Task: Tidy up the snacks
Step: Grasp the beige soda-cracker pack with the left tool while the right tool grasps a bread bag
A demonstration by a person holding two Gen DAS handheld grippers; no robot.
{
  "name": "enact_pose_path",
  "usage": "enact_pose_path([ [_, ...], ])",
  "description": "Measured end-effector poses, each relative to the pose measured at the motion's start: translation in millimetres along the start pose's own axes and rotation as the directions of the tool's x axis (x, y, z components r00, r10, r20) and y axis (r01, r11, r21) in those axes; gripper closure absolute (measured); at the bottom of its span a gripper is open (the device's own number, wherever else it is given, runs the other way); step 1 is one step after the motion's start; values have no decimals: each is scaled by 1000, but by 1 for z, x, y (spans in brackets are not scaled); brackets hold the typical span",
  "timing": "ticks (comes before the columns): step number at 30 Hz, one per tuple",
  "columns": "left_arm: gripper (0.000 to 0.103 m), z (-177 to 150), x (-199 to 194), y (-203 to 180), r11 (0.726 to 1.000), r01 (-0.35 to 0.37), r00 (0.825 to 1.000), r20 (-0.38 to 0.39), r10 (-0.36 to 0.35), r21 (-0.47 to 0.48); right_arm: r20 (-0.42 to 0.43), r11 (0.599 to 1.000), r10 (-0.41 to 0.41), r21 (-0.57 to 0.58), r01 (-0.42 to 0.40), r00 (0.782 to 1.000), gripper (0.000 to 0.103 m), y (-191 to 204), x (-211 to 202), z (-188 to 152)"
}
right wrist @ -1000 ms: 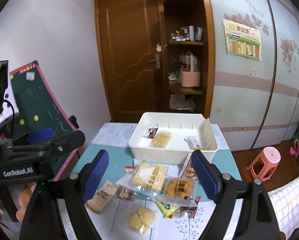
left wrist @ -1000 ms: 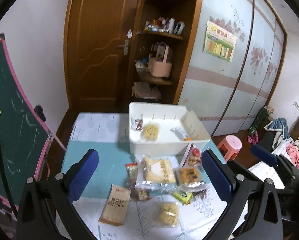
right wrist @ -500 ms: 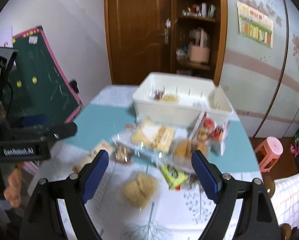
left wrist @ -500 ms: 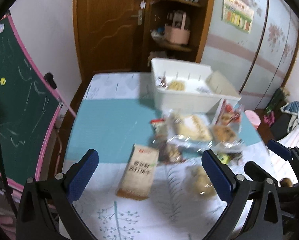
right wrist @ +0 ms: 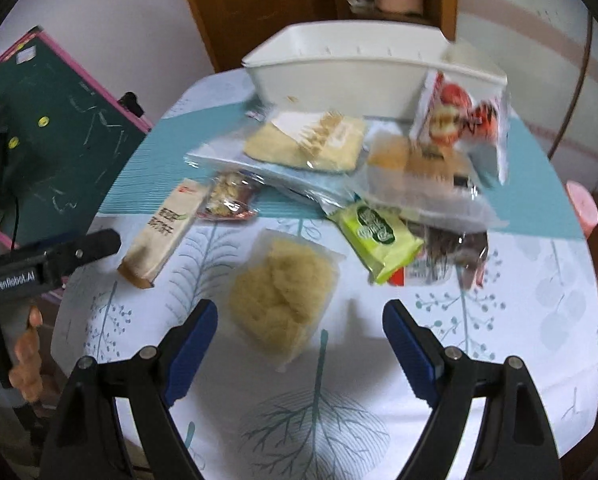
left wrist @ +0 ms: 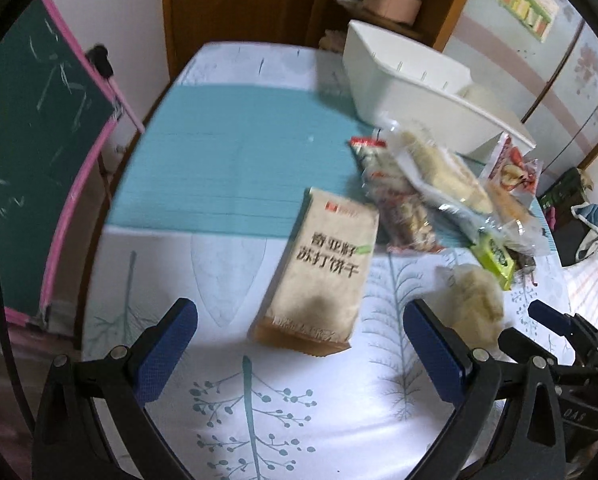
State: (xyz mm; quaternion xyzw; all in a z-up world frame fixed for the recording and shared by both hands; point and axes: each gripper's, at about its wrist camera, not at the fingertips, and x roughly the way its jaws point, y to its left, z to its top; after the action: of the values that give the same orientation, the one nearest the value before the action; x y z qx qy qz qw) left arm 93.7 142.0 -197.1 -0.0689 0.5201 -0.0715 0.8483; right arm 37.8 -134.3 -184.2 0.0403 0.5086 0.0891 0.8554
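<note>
A pile of snack packets lies on the table in front of a white bin. My left gripper is open just above a tan cracker pack, whose near end lies between the blue fingers. My right gripper is open over a clear bag of pale yellow pastry. Behind lie a green packet, a flat cracker bag, a nut packet and a red-printed bag leaning on the bin. Neither gripper holds anything.
The tablecloth is teal and white with tree prints. A green chalkboard stands at the left edge. A wooden door and shelves rise behind the bin. A pink stool stands right of the table. A hand holds the left gripper.
Both grippers have come down toward the table and tilted downward. The snacks now look larger and closer; the bin's inside has dropped out of sight. Jaw openings look the same.
</note>
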Motion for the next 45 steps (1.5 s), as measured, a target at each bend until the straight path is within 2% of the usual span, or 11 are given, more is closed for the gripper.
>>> enact_pose_path([
  [11,1,5,34,-6,1000,16,997,-75,-15,21,-71,996,60,72,-55,996,18,6,27,8],
  [18,8,13,53,-18,999,10,993,-122,-3,52,-121,999,38,31,-34,992,17,21,48,13],
  [20,10,14,54,-22,997,-9,994,-109,17,72,-118,999,28,23,-26,993,17,23,49,15],
  [23,20,14,55,-28,993,-48,994,-91,58,108,-113,1000,2,-2,-2,994,17,27,52,17],
  [24,28,14,55,-30,990,-69,994,-81,79,126,-113,1000,-12,-18,10,994,17,30,54,17],
  [27,42,12,53,-36,981,-97,992,-66,110,167,-118,994,-64,-97,52,991,17,41,59,16],
  [30,47,10,51,-40,980,-98,991,-69,112,170,-115,981,-114,-172,94,987,17,52,67,12],
  [33,48,8,47,-39,984,-89,992,-70,101,157,-100,978,-125,-182,105,987,21,56,68,9],
  [35,49,7,45,-38,988,-70,994,-73,81,138,-85,979,-125,-174,108,989,35,53,65,8],
  [38,49,4,42,-34,995,-36,996,-78,43,96,-74,980,-122,-168,109,990,44,50,62,7],
  [45,49,-2,21,-33,998,-19,999,-29,21,66,-80,984,-89,-160,76,993,46,43,53,3],
])
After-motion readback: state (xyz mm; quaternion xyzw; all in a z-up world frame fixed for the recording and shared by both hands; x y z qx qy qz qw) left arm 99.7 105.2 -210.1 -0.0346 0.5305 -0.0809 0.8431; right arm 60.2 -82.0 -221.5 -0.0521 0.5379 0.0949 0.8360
